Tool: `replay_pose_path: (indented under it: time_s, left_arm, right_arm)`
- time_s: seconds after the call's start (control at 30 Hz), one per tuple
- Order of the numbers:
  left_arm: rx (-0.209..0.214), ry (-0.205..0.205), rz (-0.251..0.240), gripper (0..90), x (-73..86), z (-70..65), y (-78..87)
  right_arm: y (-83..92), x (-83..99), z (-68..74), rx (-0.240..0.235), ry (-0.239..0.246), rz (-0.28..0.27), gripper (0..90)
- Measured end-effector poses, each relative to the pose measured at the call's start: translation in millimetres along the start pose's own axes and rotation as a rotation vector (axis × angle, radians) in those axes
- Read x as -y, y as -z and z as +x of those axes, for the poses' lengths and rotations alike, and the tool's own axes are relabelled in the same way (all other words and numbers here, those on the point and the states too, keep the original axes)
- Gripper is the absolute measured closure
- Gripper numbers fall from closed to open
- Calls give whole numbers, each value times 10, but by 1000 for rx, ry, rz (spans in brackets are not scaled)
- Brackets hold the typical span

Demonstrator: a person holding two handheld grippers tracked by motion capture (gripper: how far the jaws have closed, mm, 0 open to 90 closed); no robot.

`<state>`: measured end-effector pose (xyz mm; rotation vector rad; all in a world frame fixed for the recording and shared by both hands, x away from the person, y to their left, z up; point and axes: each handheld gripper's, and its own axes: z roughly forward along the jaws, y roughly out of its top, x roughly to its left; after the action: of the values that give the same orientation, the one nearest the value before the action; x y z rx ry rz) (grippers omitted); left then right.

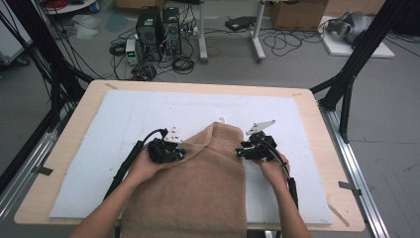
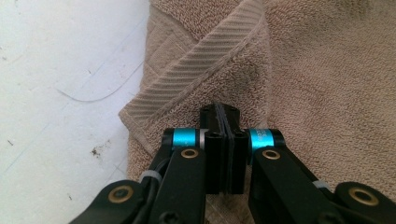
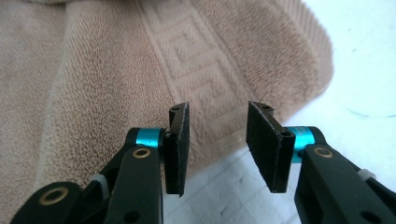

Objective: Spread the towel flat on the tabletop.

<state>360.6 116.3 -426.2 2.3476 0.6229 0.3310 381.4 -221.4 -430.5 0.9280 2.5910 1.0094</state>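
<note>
**Brown towel on the white mat, a gripper at each side edge**

Towel [image 1: 198, 188]: tan terry cloth, lying lengthwise on the white mat [image 1: 124, 119] that covers the wooden table [image 1: 317, 129]. The near end hangs over the table's front edge between the person's forearms. The far end is narrowed and partly folded over, reaching about the middle of the mat.

Left gripper [image 1: 179, 153]: held in the left hand [image 1: 143, 166] at the towel's left edge, near the folded far end. In the left gripper view its two black jaws are pressed flat together, pad against pad, with no cloth visible between them. They sit low over the towel [image 2: 299, 93], just behind a turned-over corner whose ribbed hem band [image 2: 205, 65] runs diagonally. White mat [image 2: 60, 93] shows to the left of that corner. Whether the tips touch the pile cannot be told.

Right gripper [image 1: 240, 152]: held in the right hand [image 1: 272, 171] at the towel's right edge, roughly level with the left gripper. In the right gripper view the jaws stand apart with a clear gap, nothing between the pads. They point at the towel's edge [image 3: 261, 70], where a woven key-pattern border [image 3: 187, 56] runs across the cloth; white mat [image 3: 359, 60] lies to the right and beneath the jaw tips.

A cable trails from each gripper back along the forearm.
</note>
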Motion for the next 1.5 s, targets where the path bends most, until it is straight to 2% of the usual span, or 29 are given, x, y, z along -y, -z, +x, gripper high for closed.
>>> replay_pose_path:
  time_s: [0.07,0.17,0.27,0.4,0.57,0.67,0.73,0.8,0.83,0.87,0.9,0.93,0.97,1.0,1.03,1.1,1.17,1.3,1.37,1.43,1.5]
  left_arm:
    - [7,2,-9,874,2,-3,30]
    - [19,42,-13,626,10,18,64]
    - [21,33,0,581,30,17,64]
    - [5,16,-4,638,55,-20,6]
    - [-7,2,-9,833,45,-35,29]
    - [-21,5,-18,852,28,-14,73]
    - [-40,21,-48,857,25,34,129]
    - [-76,63,-84,857,33,126,196]
    - [-105,70,-89,858,33,201,238]
    - [-155,91,-106,858,29,302,295]
    - [-227,131,-140,857,23,430,378]
    - [-305,199,-204,846,34,560,478]
    - [-350,272,-269,789,65,676,571]
    - [-376,325,-292,688,95,759,637]
    - [-385,346,-277,624,122,811,675]
    - [-362,334,-232,604,192,845,699]
    - [-350,321,-206,595,268,823,679]
    - [-294,305,-139,588,371,760,525]
    - [-265,301,-89,562,403,735,429]
    - [-245,296,-50,545,439,721,339]
    - [-237,288,-9,564,464,718,259]
  right_arm:
    - [-18,5,11,4,4,16,589]
    - [-23,8,14,4,6,19,588]
    - [-29,10,20,8,4,24,584]
    - [-37,18,24,10,4,26,582]
    - [-38,21,21,9,2,27,581]
    - [-39,21,20,9,2,27,580]
    - [-39,21,20,10,-1,28,580]
    - [-41,21,18,11,1,26,580]
    - [-42,21,16,11,4,26,581]
    - [-41,20,20,8,2,28,580]
    - [-42,15,21,13,4,30,580]
    - [-43,13,27,15,2,31,577]
    - [-39,8,34,22,7,29,559]
    - [-29,0,42,36,6,24,556]
    - [-16,-8,39,34,4,0,556]
    - [15,-33,39,35,3,-38,561]
    - [19,-58,24,51,4,-50,570]
    - [-14,-114,-69,66,-35,-34,581]
    - [-40,-136,-96,74,-51,-22,578]
    - [-97,-149,-125,82,-58,-7,570]
    - [-171,-139,-155,85,-72,16,570]
